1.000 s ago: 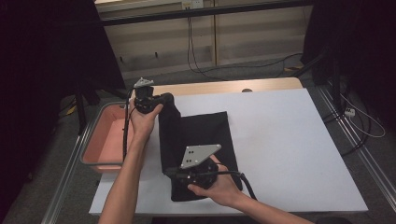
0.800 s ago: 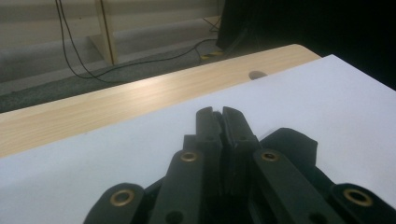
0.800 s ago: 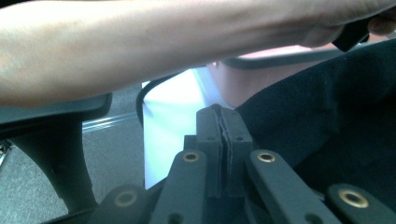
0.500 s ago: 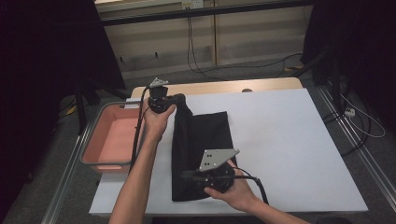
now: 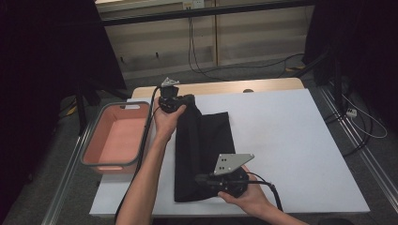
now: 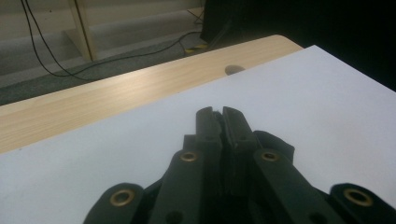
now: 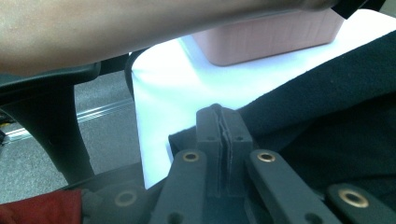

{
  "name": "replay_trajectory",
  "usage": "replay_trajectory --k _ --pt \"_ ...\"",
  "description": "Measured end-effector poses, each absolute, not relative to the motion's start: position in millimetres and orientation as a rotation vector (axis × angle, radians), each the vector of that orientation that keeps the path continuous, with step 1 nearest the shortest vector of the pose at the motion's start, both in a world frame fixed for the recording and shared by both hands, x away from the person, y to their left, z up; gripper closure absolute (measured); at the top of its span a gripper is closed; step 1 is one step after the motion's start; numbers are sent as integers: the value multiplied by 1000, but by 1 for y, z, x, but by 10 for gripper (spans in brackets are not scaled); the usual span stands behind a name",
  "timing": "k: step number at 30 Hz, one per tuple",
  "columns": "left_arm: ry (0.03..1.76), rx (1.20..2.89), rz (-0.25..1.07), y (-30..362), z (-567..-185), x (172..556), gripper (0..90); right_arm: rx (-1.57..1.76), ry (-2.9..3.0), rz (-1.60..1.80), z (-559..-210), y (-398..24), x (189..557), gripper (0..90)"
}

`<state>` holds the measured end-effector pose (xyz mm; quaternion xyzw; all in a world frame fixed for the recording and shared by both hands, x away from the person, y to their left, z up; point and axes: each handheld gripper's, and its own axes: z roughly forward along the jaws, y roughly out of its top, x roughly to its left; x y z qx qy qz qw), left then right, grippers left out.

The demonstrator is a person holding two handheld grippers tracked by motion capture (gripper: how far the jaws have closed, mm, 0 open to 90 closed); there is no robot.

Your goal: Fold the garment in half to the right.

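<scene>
A black cloth (image 5: 211,136) lies lengthwise on the white table (image 5: 291,140), its left part lifted and doubled over toward the right. My left gripper (image 5: 185,99) is at the cloth's far corner, shut on it; in the left gripper view its jaws (image 6: 216,112) are pressed together with dark fabric (image 6: 275,140) bunched beside them. At the cloth's near edge my right gripper (image 5: 199,178) is shut on the fabric. In the right gripper view a thin fabric edge is pinched between the closed jaws (image 7: 219,112), and the cloth (image 7: 327,93) spreads to the right.
A pink basket (image 5: 111,167) stands off the table's left edge, also seen as the pink basket (image 7: 271,42) beyond the cloth. The person's left forearm (image 7: 140,28) crosses above the right gripper. A wooden strip (image 6: 116,98) borders the table's far edge.
Both grippers have moved to the right, carrying the cloth's left edge with them, so the fold now lies further over the rest of the cloth.
</scene>
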<state>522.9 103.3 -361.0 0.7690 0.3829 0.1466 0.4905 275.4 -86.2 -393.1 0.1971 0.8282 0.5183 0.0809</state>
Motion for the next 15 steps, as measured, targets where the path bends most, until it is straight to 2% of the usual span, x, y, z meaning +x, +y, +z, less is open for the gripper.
replay_trajectory --k 15 --pt "902 1894 327 78 -367 526 862 635 2472 1534 -399 -103 270 879"
